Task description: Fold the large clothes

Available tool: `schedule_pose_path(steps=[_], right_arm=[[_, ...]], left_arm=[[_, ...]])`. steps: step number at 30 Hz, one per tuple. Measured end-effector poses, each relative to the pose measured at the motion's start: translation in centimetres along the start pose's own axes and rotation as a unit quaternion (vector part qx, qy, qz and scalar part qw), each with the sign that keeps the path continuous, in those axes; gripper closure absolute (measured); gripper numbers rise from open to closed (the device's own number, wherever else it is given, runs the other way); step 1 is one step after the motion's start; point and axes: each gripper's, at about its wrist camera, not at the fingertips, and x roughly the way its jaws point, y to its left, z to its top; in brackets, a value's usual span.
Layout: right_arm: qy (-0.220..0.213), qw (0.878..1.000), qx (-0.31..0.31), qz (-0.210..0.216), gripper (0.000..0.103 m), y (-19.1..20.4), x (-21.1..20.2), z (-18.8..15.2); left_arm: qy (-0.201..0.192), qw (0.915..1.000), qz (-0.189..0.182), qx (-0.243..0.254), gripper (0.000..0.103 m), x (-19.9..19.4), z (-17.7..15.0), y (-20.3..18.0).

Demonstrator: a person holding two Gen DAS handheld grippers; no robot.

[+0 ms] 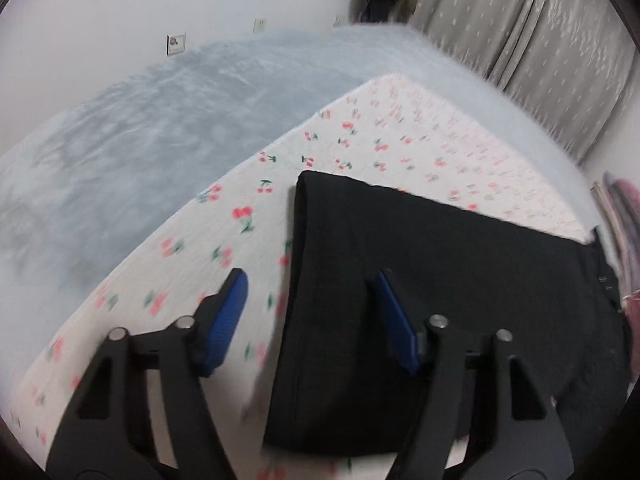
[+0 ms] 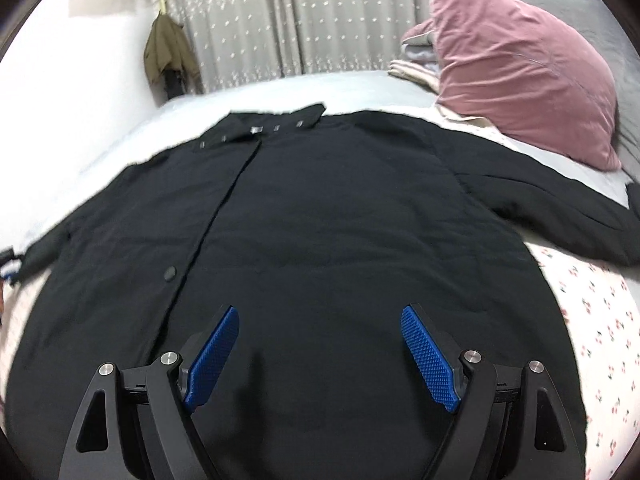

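Observation:
A large black coat lies spread front-up on the bed, collar with metal snaps at the far side and one sleeve stretched out to the right. My right gripper hovers open over the coat's lower front, with nothing between its blue pads. In the left wrist view a straight-edged part of the black coat lies on the cherry-print sheet. My left gripper stands open above that edge, one finger over the sheet and the other over the fabric, gripping nothing.
A pink pillow and a stack of folded cloths sit at the bed's far right. A fluffy grey-blue blanket covers the bed beyond the sheet. Grey curtains and a hanging olive garment are behind.

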Motion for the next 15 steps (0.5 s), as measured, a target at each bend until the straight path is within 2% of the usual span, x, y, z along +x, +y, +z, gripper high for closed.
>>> schedule_pose_path(steps=[2,3,4,5,6,7,9,10,12,13,15], right_arm=[[0.022,1.000,-0.020,-0.009,0.018,0.9,1.6,-0.3],[0.036,0.999,-0.030,-0.012,0.018,1.3,2.2,-0.4],[0.045,0.998,-0.040,-0.020,0.018,1.6,2.8,-0.6],[0.046,0.998,-0.045,-0.025,0.018,1.8,2.9,-0.6],[0.045,0.997,-0.051,-0.029,0.018,2.0,3.0,-0.5],[0.045,0.997,-0.052,-0.028,0.018,2.1,3.0,-0.7],[0.046,0.997,-0.050,-0.026,0.017,2.0,3.3,-0.7],[0.046,0.997,-0.050,-0.026,0.017,2.0,3.3,-0.8],[0.047,0.997,-0.053,-0.026,0.017,2.1,3.6,-0.8],[0.047,0.997,-0.054,-0.027,0.016,2.3,4.0,-0.6],[0.047,0.997,-0.056,-0.028,0.016,2.2,4.0,-0.6]], left_arm=[[-0.010,0.9997,0.016,0.018,0.041,1.2,0.7,-1.0],[-0.016,0.9993,0.019,0.028,0.072,1.5,0.9,-1.7],[-0.016,0.9986,0.020,0.047,0.086,1.5,1.0,-2.7],[-0.027,0.9970,0.030,0.066,0.093,1.1,0.9,-3.6],[-0.057,0.9923,0.047,0.099,0.094,-0.1,0.7,-4.8],[-0.084,0.9892,0.058,0.105,0.094,-0.9,0.5,-5.2],[-0.127,0.9845,0.089,0.080,0.094,-2.0,0.2,-4.3],[-0.125,0.9821,0.122,0.070,0.093,-1.1,0.3,-3.4],[-0.069,0.9833,0.157,0.062,0.090,1.9,0.4,-2.2],[-0.069,0.9813,0.168,0.064,0.089,2.0,0.5,-2.4],[-0.080,0.9743,0.197,0.074,0.080,1.2,0.8,-3.3]])
